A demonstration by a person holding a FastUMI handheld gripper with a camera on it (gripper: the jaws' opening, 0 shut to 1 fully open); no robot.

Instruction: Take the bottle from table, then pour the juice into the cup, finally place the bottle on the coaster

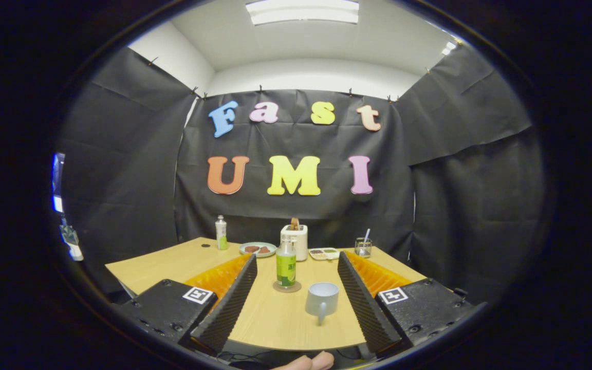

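On the desk point(183, 264), between the two fingers and ahead of them, the bottle point(285, 267) stands upright on the coaster point(287, 287). The cup point(321, 300) sits just beside it, nearer the gripper point(297, 267), handle turned toward the camera. The jaws are spread wide and hold nothing. Beyond the bottle, along the far edge: a second bottle point(221, 233), a plate point(258, 250), a white toaster point(294, 238), a small tray point(324, 253) and a glass point(363, 247) with a spoon in it. Fingertips of a hand point(309, 362) show below the desk's near edge.
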